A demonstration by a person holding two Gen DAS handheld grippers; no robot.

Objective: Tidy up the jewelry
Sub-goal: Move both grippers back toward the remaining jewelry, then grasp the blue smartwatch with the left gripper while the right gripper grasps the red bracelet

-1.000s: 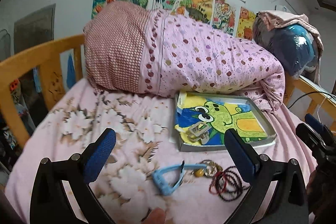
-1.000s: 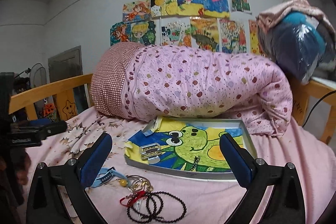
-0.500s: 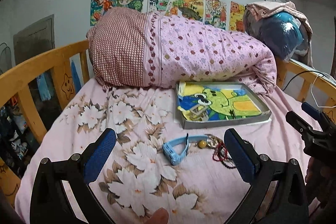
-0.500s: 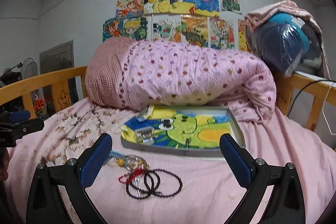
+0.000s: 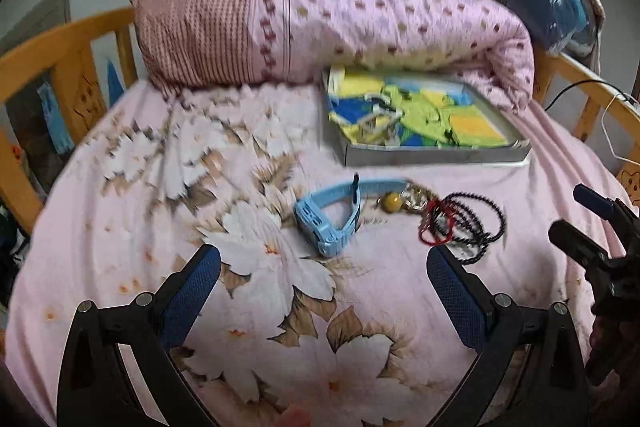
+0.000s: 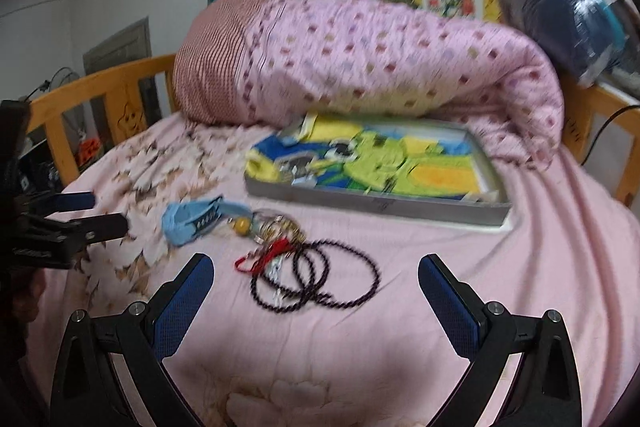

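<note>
Beads (image 6: 316, 283) in dark loops are shown lying ahead of the right gripper (image 6: 316, 287), between its widely spread, empty fingers; from the left wrist the same loops (image 5: 476, 223) are seen just past the right fingertip of the left gripper (image 5: 324, 281), also spread wide and empty. One blue watch (image 5: 328, 215), one yellow bead (image 5: 391, 202) and one red cord (image 6: 264, 259) are counted beside them. One tray (image 6: 384, 205) is seen behind, on the bed (image 5: 120, 227).

the right gripper (image 6: 316, 287) hung wide open and empty over the pink bedsheet (image 6: 540, 267). just ahead between its fingers lay a black bead necklace (image 6: 320, 283); a blue watch (image 6: 192, 219) lay ahead-left, a grey tray (image 6: 384, 207) farther ahead.
</note>
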